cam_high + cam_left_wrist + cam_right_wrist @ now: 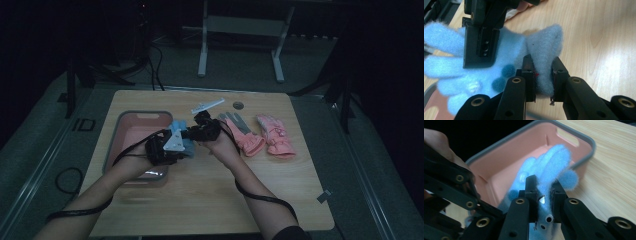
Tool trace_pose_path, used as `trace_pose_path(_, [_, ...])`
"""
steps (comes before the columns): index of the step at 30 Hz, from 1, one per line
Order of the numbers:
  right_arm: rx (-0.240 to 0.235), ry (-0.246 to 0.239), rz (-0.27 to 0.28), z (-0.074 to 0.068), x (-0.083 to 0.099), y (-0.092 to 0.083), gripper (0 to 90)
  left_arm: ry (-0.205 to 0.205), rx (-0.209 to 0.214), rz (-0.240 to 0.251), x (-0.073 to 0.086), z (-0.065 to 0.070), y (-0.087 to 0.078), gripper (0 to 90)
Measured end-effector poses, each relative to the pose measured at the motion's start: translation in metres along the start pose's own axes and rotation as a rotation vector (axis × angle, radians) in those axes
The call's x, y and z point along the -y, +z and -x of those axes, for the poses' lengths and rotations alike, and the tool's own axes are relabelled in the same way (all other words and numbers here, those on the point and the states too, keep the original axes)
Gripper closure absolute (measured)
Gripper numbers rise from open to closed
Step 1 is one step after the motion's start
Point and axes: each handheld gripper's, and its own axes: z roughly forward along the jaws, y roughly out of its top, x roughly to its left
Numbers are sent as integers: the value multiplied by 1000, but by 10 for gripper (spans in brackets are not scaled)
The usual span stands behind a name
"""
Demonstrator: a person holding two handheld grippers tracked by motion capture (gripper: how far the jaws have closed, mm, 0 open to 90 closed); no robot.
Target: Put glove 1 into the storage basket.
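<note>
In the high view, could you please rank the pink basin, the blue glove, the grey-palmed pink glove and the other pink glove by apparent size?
1. Pink basin, clearly the largest.
2. Grey-palmed pink glove and the other pink glove: they look alike, so I won't rank them.
3. Blue glove: smallest as seen, though the grippers hide much of it.

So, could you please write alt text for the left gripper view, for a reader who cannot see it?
The left gripper is shut on a fold of a fluffy light blue glove, held above a wooden table. The right gripper comes in from the top left and clamps the same glove near its spread fingers.
</note>
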Motion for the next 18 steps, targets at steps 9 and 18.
trace_pose_path(9, [-54,8,-4,-10,-15,33,809,-27,-22,-36,31,-10,-15,780])
trace_pose_path(18, [-99,19,-28,-20,-25,74,809,-77,-12,-77,68,-18,-26,779])
